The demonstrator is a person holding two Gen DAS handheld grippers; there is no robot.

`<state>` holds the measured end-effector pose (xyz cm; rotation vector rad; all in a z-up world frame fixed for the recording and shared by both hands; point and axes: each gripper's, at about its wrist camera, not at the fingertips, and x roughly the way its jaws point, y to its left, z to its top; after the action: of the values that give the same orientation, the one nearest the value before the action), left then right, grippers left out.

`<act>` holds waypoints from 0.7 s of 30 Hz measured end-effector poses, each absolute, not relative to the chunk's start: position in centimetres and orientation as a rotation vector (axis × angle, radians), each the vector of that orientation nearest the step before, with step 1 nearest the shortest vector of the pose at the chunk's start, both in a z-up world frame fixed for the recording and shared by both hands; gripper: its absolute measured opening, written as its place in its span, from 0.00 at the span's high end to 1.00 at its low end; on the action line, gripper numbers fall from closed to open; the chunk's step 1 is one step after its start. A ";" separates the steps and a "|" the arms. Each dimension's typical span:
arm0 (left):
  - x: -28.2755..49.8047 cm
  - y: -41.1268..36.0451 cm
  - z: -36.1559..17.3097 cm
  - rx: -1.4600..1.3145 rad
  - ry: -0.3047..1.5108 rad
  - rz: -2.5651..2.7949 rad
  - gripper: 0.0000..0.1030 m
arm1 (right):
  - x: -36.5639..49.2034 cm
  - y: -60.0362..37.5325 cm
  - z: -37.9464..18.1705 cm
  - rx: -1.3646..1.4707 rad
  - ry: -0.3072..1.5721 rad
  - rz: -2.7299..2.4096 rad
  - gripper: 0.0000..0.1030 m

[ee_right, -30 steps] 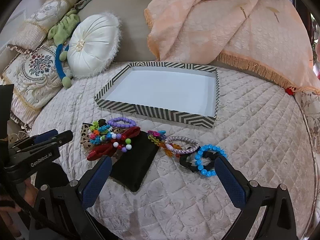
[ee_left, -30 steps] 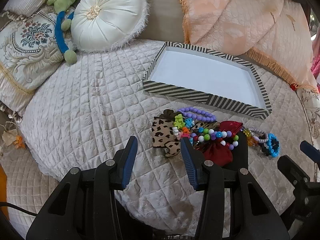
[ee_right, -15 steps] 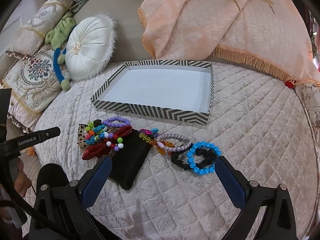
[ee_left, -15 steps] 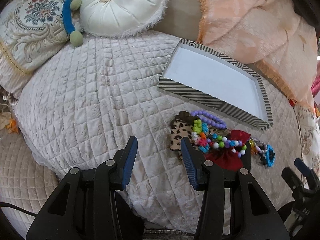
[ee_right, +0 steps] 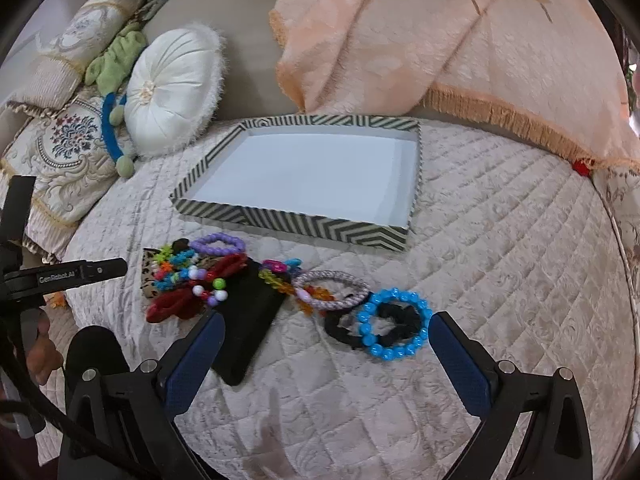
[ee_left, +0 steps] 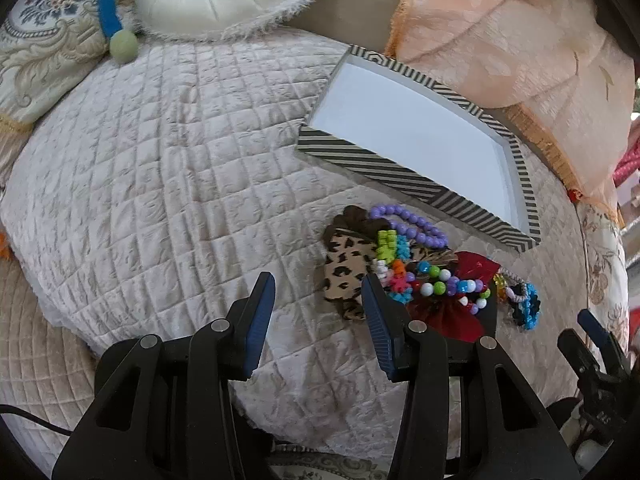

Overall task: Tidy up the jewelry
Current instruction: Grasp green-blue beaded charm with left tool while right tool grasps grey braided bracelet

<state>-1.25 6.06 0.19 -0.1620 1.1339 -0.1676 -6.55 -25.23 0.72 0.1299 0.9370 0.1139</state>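
Jewelry [ee_right: 280,292] lies heaped in a row just before the empty tray [ee_right: 304,222], running left-right; right tongs [ee_right: 324,344] gape nearest, blue bracelet [ee_right: 394,324] just ahead; left tongs [ee_left: 316,300] released, leftward.

Lighting is bright, even and diffuse in both views; shadows are faint, soft-edged. The white floor of the striped tray [ee_right: 320,172] reads slightly bluish, without glare. Focus is sharp centrally. Fisheye distortion bows the quilted bed [ee_left: 160,184] strongly (black vignette at corners).
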 end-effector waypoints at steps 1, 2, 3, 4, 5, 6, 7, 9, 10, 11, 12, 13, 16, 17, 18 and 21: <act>-1.2 5.8 0.3 -0.163 1.129 -0.181 0.57 | -6.5 -25.5 0.6 0.136 0.942 0.113 0.04; -1.1 5.5 0.4 -0.163 1.123 -0.192 0.57 | -6.4 -25.7 0.4 0.141 0.947 0.113 0.07; -1.0 5.2 0.5 -0.160 1.118 -0.200 0.57 | -6.4 -25.9 0.3 0.143 0.950 0.114 0.09; -0.8 4.9 0.6 -0.153 1.113 -0.206 0.57 | -6.3 -26.0 0.2 0.144 0.951 0.116 0.10; -0.6 4.3 0.7 -0.138 1.107 -0.216 0.57 | -6.2 -26.1 0.2 0.142 0.950 0.117 0.13; -0.4 3.8 0.7 -0.127 1.105 -0.222 0.57 | -6.2 -26.2 0.1 0.139 0.953 0.119 0.14; -0.2 3.5 0.6 -0.117 1.104 -0.227 0.57 | -6.0 -26.3 -0.1 0.136 0.958 0.120 0.16; 0.4 2.6 0.3 -0.097 1.108 -0.229 0.57 | -5.8 -26.4 -0.6 0.123 0.967 0.119 0.23; 0.5 2.4 0.2 -0.093 1.110 -0.228 0.57 | -5.4 -26.5 -0.9 0.116 0.976 0.121 0.25; 0.9 2.0 0.0 -0.086 1.119 -0.227 0.57 | -5.1 -26.6 -1.1 0.109 0.978 0.119 0.27; 1.1 1.8 -0.2 -0.083 1.124 -0.229 0.57 | -4.8 -26.8 -1.3 0.104 0.981 0.115 0.30; 1.3 1.6 -0.4 -0.081 1.130 -0.230 0.57 | -4.4 -27.0 -1.4 0.100 0.984 0.114 0.30; 1.9 1.1 -0.9 -0.067 1.143 -0.236 0.57 | -3.1 -27.3 -1.5 0.096 0.990 0.129 0.35; 2.0 1.0 -1.0 -0.061 1.147 -0.234 0.57 | -2.7 -27.2 -1.4 0.088 0.992 0.136 0.35; 2.1 0.8 -1.3 -0.056 1.151 -0.230 0.57 | -2.1 -27.1 -1.6 0.072 0.998 0.144 0.36; 2.6 0.6 -2.0 -0.044 1.176 -0.227 0.58 | -0.4 -26.4 -2.7 0.002 1.047 0.165 0.42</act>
<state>2.60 0.62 -2.01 -0.0442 1.1757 -0.2274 -0.41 -26.38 -2.74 0.0025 1.0467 0.1647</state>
